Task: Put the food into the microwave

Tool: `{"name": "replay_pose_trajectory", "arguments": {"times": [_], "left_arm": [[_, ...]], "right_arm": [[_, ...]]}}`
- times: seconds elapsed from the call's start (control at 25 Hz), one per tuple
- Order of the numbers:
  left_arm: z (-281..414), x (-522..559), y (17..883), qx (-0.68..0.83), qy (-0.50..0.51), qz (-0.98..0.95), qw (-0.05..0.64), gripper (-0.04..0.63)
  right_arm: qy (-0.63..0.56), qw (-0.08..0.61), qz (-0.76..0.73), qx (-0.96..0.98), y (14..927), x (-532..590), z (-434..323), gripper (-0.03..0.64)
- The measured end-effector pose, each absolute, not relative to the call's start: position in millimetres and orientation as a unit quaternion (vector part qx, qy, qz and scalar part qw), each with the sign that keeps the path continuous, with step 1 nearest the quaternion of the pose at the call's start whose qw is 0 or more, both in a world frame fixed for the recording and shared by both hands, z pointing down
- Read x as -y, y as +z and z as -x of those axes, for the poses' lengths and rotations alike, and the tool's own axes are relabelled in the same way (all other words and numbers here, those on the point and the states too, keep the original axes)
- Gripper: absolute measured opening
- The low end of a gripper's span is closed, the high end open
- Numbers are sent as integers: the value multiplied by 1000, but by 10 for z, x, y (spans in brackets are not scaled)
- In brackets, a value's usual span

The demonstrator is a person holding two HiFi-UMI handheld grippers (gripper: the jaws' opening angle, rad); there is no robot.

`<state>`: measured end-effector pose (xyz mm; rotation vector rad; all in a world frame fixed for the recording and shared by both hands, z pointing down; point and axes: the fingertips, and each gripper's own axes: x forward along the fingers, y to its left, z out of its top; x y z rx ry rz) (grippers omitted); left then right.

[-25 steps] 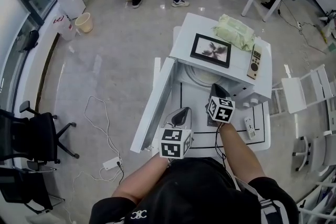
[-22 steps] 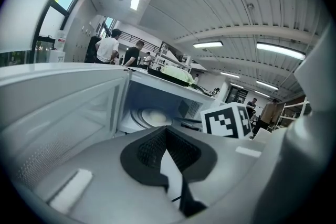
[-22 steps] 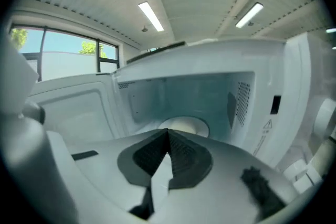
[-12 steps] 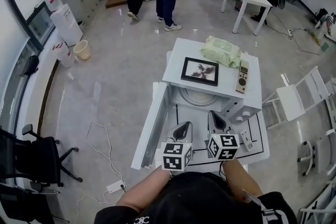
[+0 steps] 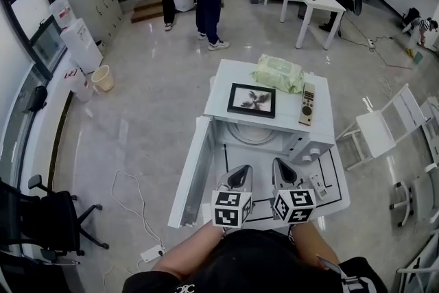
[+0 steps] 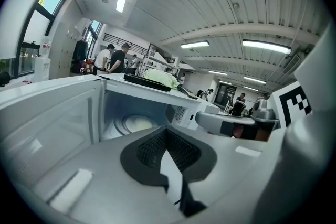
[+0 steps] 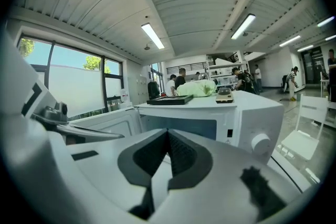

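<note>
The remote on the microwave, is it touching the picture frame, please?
Apart. The head view shows bare microwave top between the remote and the picture frame.

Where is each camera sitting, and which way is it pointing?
Head view: on the person's head, looking steeply down at the microwave; forearms, left gripper and right gripper show.
Left gripper view: on the left gripper, facing the open cavity and turntable; own shut jaws and right gripper show.
Right gripper view: on the right gripper, facing the microwave's knob; own shut jaws and left gripper show.
Shared: all see the microwave; each gripper view sees the other gripper.
</note>
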<state>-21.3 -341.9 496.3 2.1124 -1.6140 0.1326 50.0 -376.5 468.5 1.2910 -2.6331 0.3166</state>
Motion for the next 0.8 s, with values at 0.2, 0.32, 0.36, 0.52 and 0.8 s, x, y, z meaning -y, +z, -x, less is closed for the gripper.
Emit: {"name": "replay_pose_trajectory", "arguments": {"times": [0.2, 0.32, 0.36, 0.52, 0.8], "left_arm": [[170, 3428, 4970, 584, 54, -775, 236, 8], [163, 3431, 4970, 583, 55, -775, 236, 8], [163, 3435, 4970, 583, 56, -776, 236, 8], [169, 3446, 4974, 583, 57, -776, 235, 8], [124, 3423, 4983, 578, 61, -778, 236, 8]], "right_arm": [[109, 79, -441, 887, 4673, 3762, -537, 6], [112, 75, -444, 886, 4672, 3771, -565, 6], [113, 74, -444, 886, 4670, 3770, -571, 6], [116, 75, -443, 886, 4685, 3753, -583, 6], [118, 78, -443, 886, 4692, 3720, -616, 6]]}}
